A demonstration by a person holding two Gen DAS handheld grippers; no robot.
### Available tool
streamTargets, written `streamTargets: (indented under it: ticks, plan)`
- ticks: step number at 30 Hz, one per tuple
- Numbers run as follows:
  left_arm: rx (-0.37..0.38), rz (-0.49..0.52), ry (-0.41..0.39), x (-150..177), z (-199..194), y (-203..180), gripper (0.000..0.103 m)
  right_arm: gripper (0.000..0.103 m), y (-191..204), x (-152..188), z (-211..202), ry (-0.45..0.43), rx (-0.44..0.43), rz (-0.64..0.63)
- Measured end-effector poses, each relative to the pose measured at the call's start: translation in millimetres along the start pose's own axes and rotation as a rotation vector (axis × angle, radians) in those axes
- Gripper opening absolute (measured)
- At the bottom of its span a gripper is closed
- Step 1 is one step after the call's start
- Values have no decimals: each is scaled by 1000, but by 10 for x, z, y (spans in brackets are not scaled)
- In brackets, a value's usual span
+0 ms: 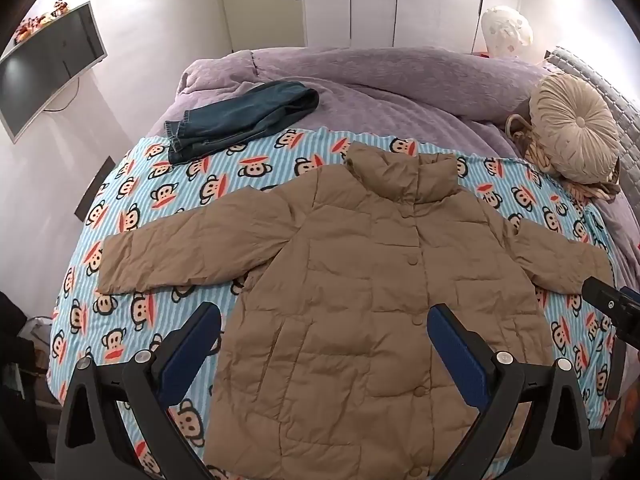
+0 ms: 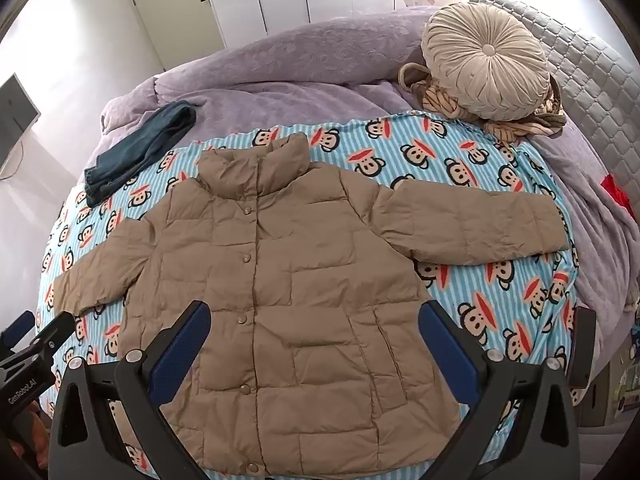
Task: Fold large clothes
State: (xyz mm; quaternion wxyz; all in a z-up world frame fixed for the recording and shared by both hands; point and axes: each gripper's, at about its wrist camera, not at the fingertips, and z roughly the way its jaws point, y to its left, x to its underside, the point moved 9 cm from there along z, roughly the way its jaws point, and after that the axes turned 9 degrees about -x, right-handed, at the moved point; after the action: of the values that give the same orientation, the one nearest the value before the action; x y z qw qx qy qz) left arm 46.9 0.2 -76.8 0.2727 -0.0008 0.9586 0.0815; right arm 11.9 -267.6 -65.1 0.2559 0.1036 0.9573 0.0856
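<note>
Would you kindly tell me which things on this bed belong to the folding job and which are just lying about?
Belongs to the job:
- tan quilted puffer jacket, spread flat, buttoned, sleeves out
- left tongs and right tongs, both open above it

Just lying about:
- folded dark blue jeans
- round beige pleated cushion
- monkey-print striped sheet
- lilac blanket

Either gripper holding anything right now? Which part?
Nothing held. Left gripper and right gripper are both open above the tan puffer jacket, which lies flat on the bed, sleeves spread.
</note>
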Motion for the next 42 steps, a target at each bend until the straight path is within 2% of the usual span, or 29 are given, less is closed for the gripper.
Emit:
streamTargets:
  ticks: [42]
  plan:
    - [14,-22,-14,24,52,13,103,103,4,15,26,1,0,-1]
